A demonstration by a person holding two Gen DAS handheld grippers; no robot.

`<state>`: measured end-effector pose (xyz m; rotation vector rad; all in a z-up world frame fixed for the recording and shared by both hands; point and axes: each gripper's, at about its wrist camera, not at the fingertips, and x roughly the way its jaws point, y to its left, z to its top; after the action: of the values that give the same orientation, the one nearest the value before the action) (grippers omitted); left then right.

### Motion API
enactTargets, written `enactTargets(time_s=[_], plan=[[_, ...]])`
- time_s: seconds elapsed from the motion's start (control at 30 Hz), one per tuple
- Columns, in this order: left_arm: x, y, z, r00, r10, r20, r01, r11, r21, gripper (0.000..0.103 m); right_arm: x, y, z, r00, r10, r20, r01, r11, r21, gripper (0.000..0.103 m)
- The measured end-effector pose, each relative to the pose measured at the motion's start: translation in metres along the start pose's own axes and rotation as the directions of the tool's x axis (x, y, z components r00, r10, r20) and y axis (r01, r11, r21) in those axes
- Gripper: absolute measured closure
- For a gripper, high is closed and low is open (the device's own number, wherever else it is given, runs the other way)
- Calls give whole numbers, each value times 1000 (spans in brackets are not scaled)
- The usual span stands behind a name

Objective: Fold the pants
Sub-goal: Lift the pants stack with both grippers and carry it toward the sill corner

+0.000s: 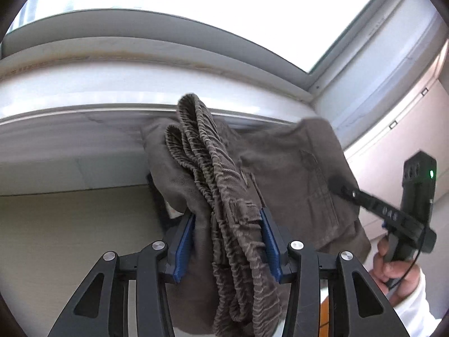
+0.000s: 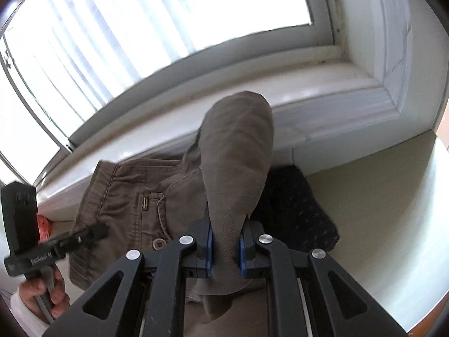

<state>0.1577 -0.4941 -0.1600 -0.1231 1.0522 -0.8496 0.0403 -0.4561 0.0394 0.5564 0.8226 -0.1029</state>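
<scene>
Below a bright window, over the pale table (image 2: 378,196), left gripper (image 1: 228,241) and right gripper (image 2: 226,248) each clamp the lifted brown cotton pants (image 1: 294,168); bunched fabric could slip, skewing the fold.

The left gripper (image 1: 228,241) points forward and upward, its blue-padded jaws clamped on the bunched elastic waistband of the pants (image 1: 224,196). The right gripper (image 2: 226,248) is likewise raised, jaws pinched tight on a fold of the same fabric. Each is held by a bare hand on its handle: the right hand (image 1: 393,266) shows in the left wrist view, the left hand (image 2: 47,292) in the right wrist view, both with white sleeves.
</scene>
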Motion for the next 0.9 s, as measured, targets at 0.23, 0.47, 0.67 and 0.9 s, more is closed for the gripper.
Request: enactTargets(time_s=[0.23,0.47,0.67,0.9], plan=[[37,19,-22,997,44,-67,-49,997,-65,58,30,-25,-10,993,-24,-114,26,1000,17,93],[62,50,-32,991,67,-116,-79,992,-103,54,81,-40,-24,973,-44,-228,51,998,25,89],[82,50,-32,990,88,-114,-98,992,-83,45,107,-38,-46,957,-54,-283,71,996,50,83],[57,59,-32,990,112,-81,-121,987,-110,30,91,-36,-41,965,-40,-259,66,993,95,77]])
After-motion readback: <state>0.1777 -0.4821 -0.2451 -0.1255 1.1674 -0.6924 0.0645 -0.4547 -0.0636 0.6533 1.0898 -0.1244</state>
